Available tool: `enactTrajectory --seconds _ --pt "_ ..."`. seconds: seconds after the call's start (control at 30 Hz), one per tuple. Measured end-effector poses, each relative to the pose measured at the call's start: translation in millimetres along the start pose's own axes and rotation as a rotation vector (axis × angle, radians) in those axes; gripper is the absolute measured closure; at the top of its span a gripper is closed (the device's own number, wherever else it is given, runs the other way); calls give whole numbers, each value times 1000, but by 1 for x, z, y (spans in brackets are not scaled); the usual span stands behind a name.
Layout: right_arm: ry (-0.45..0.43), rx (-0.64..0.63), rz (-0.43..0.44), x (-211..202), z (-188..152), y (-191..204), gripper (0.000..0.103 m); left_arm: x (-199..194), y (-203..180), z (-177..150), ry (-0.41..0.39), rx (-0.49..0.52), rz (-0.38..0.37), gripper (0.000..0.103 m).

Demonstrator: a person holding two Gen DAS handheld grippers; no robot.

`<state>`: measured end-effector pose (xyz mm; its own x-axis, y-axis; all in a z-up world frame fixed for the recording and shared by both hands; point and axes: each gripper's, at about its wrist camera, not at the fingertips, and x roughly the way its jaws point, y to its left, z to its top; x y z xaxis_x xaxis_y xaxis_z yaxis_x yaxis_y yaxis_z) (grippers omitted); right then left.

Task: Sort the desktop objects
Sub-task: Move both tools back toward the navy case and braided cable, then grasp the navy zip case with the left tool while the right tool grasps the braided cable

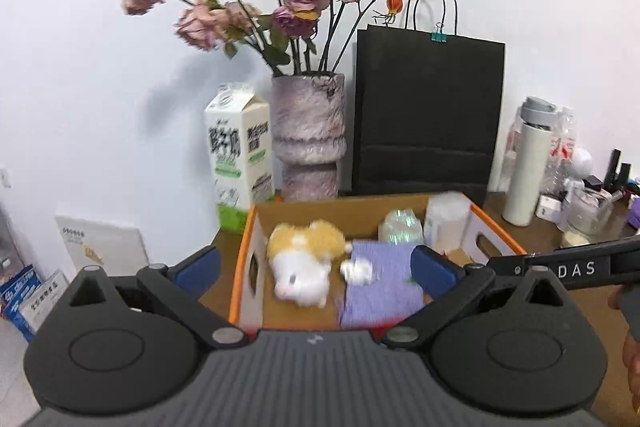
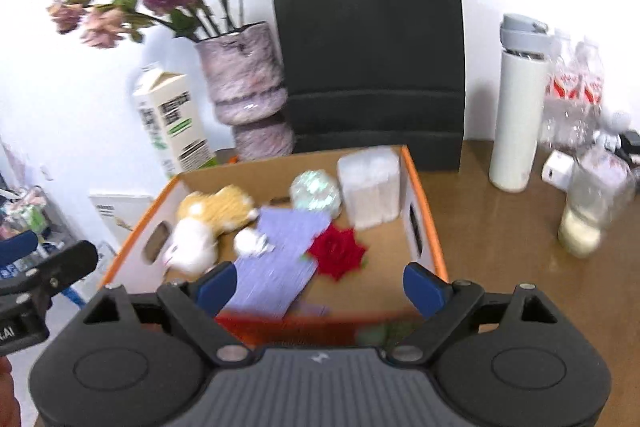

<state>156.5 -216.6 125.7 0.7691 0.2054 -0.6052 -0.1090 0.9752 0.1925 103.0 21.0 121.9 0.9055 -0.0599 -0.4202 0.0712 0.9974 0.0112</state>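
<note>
Both claws hung wide and empty. Left claw [image 1: 316, 263] sat over the near-left part of the cardboard box [image 1: 245, 251]; right claw [image 2: 320, 285] sat over its near edge, jaws spread, nothing between them.

Sorted things lay ahead of the claws inside the box: plush toy [image 2: 208, 227] ahead-left of the right claw, purple cloth [image 2: 280, 259] straight ahead, red fabric flower [image 2: 338, 253] just ahead between the jaws' line, clear round container [image 2: 316, 189] and white tissue pack [image 2: 370, 187] at the far wall.

Unsorted clutter stood well right of the right claw on the bench [image 2: 520, 267]: white bottle [image 2: 516, 115], small jar [image 2: 582, 223], white adapter [image 2: 558, 169].

Judgement: box load looked done for this item; the next pick was likely on the right. Tip: clear the box rim before swinging, keep jaws wide, approach upright things from the side, and avoid the vase [image 2: 248, 83] and black paper bag [image 2: 368, 47] behind.
</note>
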Motion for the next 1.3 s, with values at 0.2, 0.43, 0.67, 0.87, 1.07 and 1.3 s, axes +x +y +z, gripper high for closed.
enactTrajectory --seconds 0.2,0.43,0.67,0.87,1.07,1.3 --pt "-34 42 -8 -42 -58 7 13 -38 8 -56 69 -48 27 0" --pt "3 -80 -23 -61 -133 29 13 -66 3 -117 142 -113 23 0" --pt "31 -99 -27 -72 -170 27 13 -84 -2 -143 175 -113 3 0" --pt "-2 -87 -32 -69 -164 24 13 -75 -6 -143 192 -95 -14 0" --pt "-32 -5 -6 -52 -121 2 23 -54 -15 -127 205 -89 -85 0" --pt "105 193 83 5 -99 -23 51 1 -45 -107 236 -47 -149 0"
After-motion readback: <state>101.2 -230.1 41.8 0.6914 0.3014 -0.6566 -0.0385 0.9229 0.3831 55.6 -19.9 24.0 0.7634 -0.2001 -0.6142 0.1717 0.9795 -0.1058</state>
